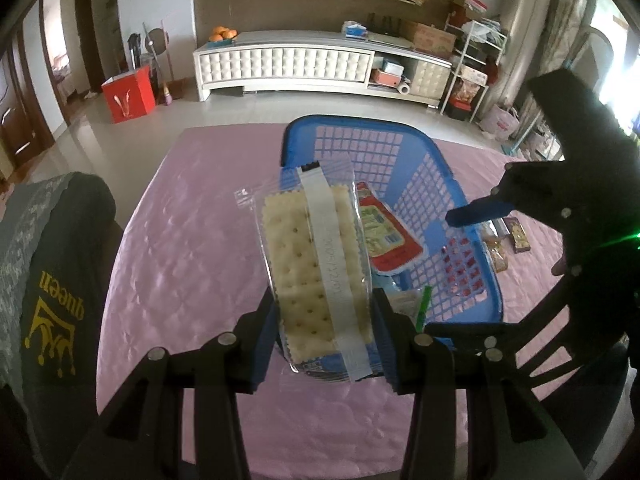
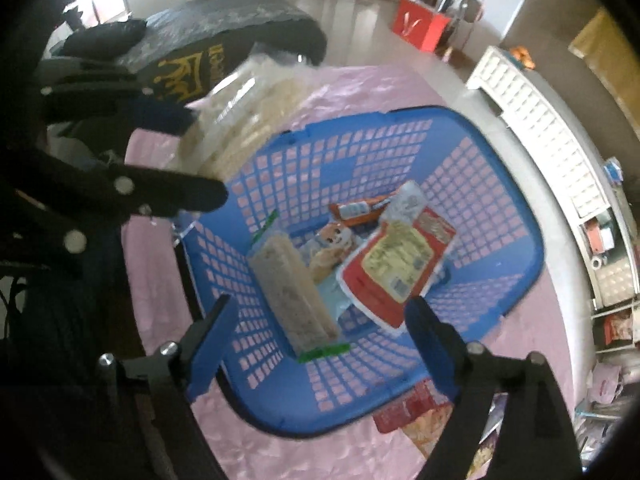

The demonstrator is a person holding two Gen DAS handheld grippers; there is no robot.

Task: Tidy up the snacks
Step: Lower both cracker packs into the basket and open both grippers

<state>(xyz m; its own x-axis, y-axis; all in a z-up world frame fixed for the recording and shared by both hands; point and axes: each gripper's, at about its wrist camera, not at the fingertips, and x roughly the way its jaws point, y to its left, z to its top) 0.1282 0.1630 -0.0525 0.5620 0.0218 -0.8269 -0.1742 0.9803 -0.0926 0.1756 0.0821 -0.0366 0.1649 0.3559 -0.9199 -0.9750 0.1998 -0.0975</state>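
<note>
On the pink tablecloth (image 1: 192, 240), working from the left, your left gripper (image 1: 324, 320) is clamped on a clear-wrapped cracker packet (image 1: 316, 264), pads pressing its two long sides near the lower end. The packet's long axis runs straight out ahead of the fingers, so its far end already reaches over the near left rim of the blue basket (image 1: 472, 216). The basket therefore lies ahead and slightly to the right of what you hold; in my judgement the packet needs carrying a little further forward and rightward before release, or it may settle across the rim and not inside. Moving right, the basket floor already holds a red-edged pouch (image 2: 394, 270), a long bar with green-ended wrapping (image 2: 292, 292), an orange stick pack (image 2: 360, 210) and a small cartoon-printed packet (image 2: 332, 248); the clear floor is toward the far wall, so lay the crackers there. Your right gripper (image 2: 324, 344) hangs over the near side of the basket with its jaws spread wide and nothing between the pads; the bar lies just ahead of them but untouched. Further right, loose snacks (image 2: 420, 412) remain on the cloth just outside the basket, nearer your right hand than your left.
</note>
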